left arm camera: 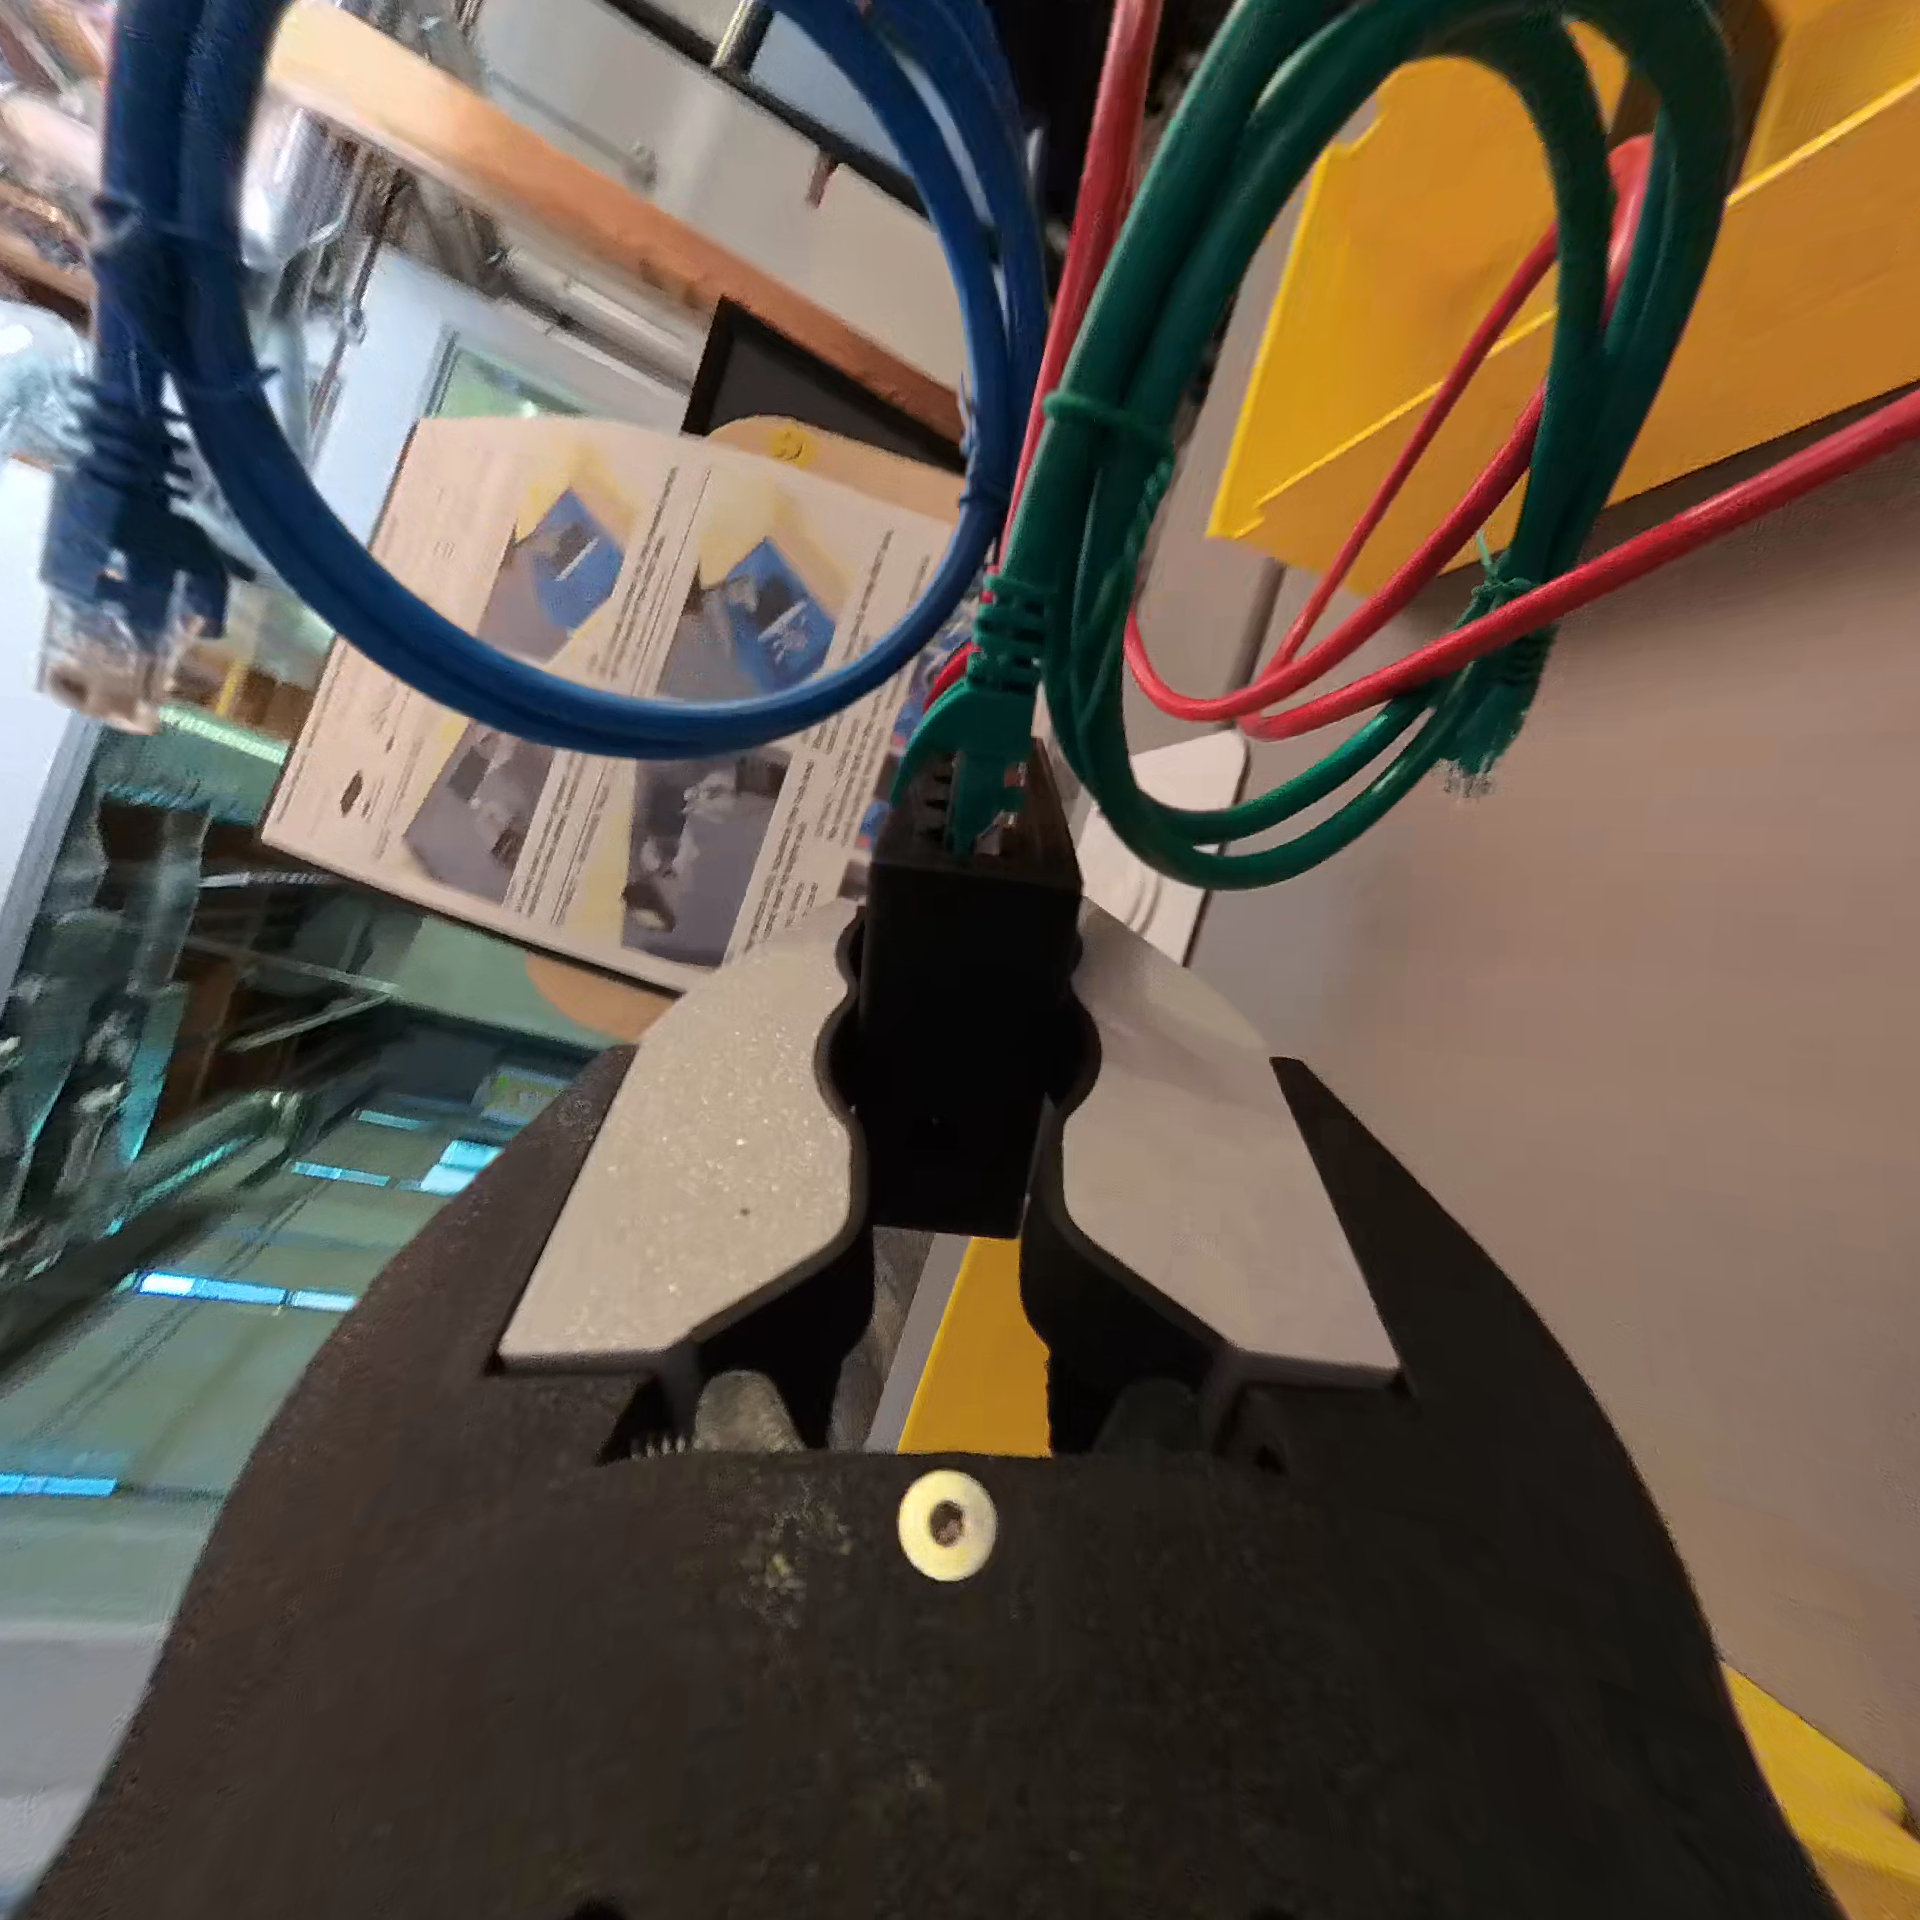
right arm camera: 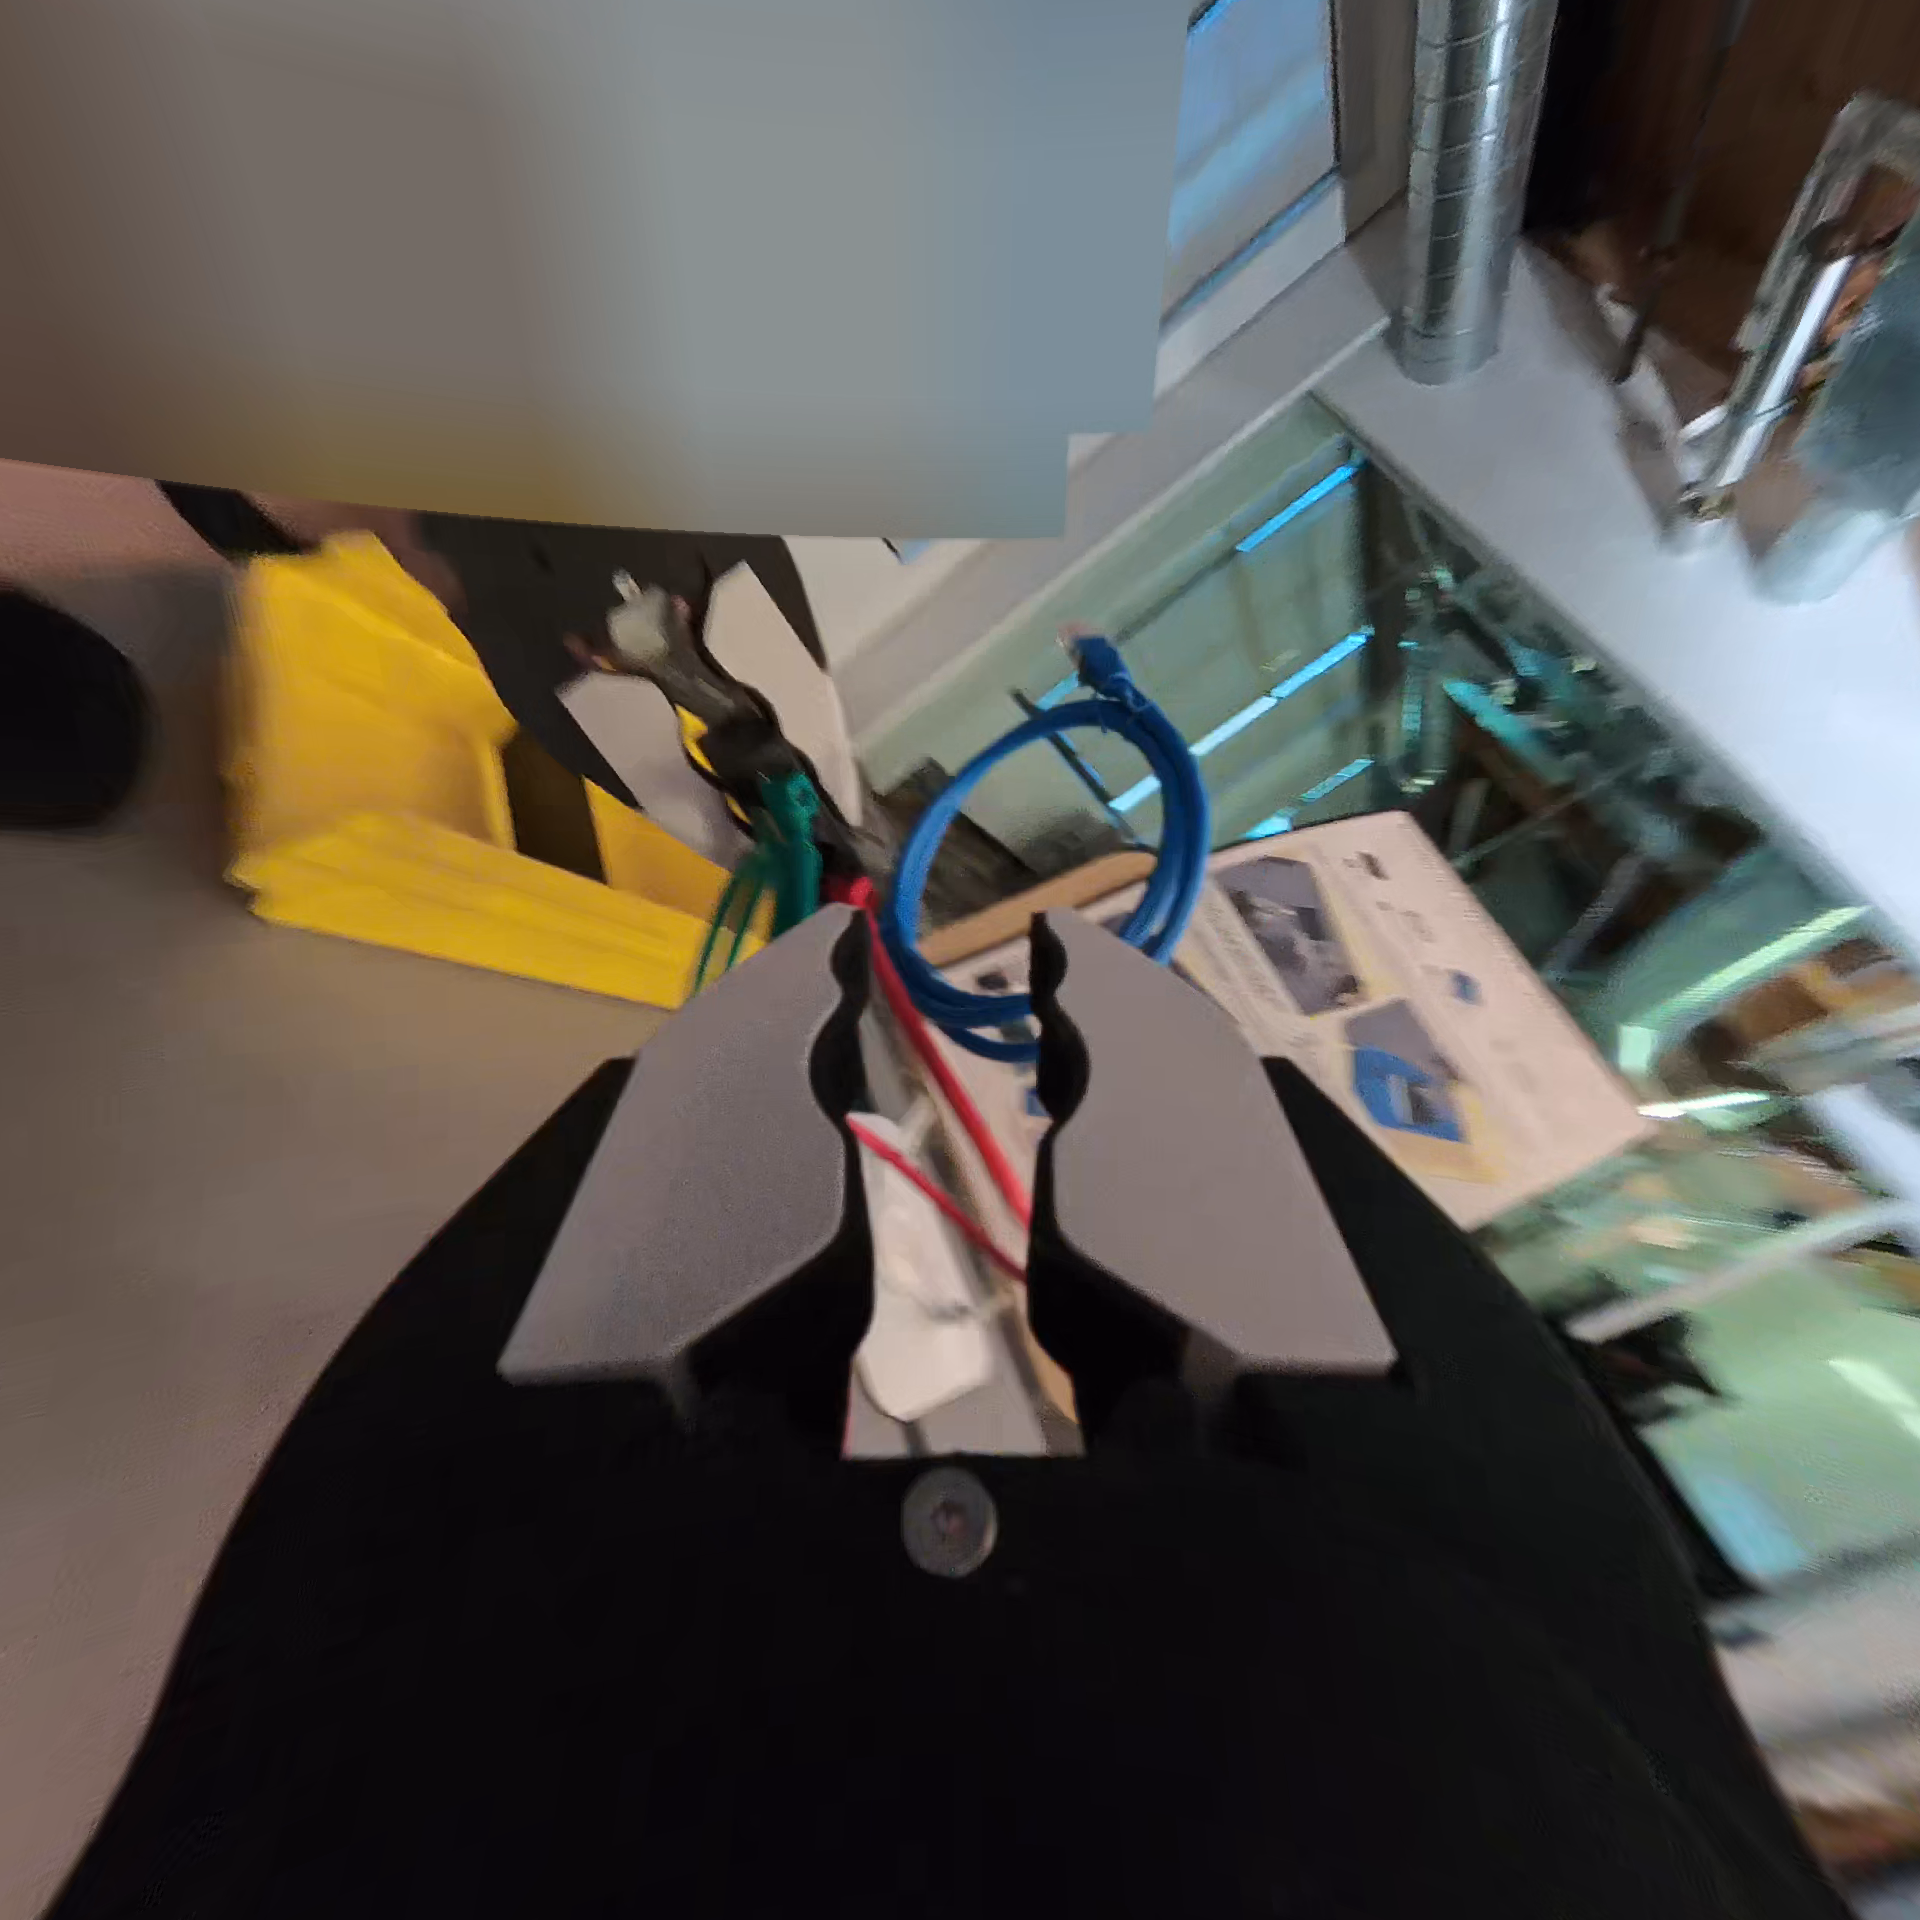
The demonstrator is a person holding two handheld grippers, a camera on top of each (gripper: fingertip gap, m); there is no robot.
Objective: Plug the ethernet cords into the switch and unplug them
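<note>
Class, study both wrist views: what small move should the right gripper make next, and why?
Probably advance the open right gripper to the red plug. The left gripper clamps the black switch; the green plug sits in a port, and a red cord already runs between the right fingers.

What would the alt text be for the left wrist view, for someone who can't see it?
The left gripper clamps a black switch with a green cord plugged into its far end. A coiled blue cord hangs to the left with its plug free, and a red cord loops through the green coil.
</note>
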